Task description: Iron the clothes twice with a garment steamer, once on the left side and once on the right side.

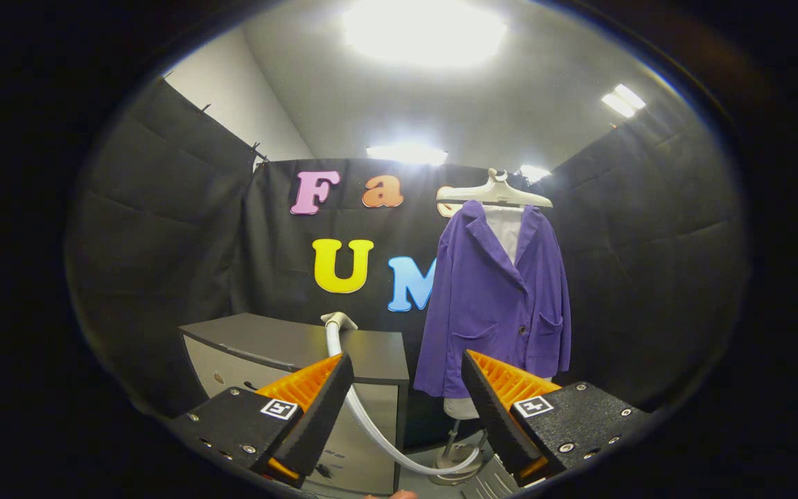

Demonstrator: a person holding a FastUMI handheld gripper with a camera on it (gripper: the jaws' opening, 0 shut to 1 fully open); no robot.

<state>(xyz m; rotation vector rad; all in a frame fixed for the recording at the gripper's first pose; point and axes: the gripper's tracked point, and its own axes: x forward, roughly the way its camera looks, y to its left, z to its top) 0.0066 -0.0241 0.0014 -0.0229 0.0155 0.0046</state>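
Gripper point(407, 378): fingers spread, holding nothing. 1 purple jacket point(492, 305) on 1 hanger point(494, 194), beyond right finger. 1 steamer hose point(364, 409) runs off 1 cabinet point(281, 346); steamer head not discernible, hose partly hidden behind fingers.

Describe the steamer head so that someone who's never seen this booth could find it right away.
Start at the grey cabinet left of the purple jacket on its hanger. The steamer head sits on the cabinet's top at the back, beyond the open gripper, whose fingers hold nothing. It is the pale nozzle at the upper end of the whitish hose that curves down to the floor.
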